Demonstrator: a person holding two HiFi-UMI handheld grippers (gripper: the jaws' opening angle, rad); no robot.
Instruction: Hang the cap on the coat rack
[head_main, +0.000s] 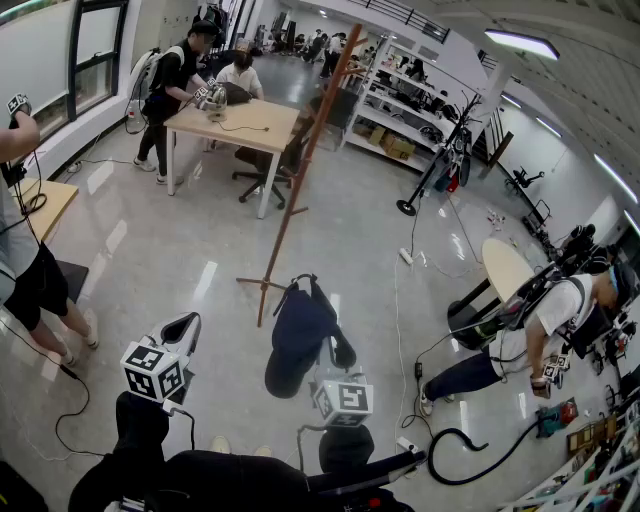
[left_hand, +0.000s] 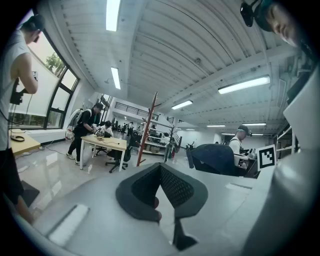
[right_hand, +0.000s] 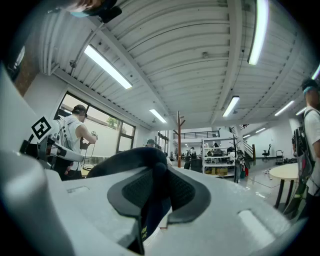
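cap – dark, pinched at its edge in the right gripper, carried level, well short of the coat rack; left gripper – jaws together, empty, likely in reserve.

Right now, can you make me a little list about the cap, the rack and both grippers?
cap: dark blue, held, not hung yet
right hand-held gripper: shut on the cap
left hand-held gripper: shut, nothing in it
coat rack: wooden, standing on the floor ahead, apart from the cap
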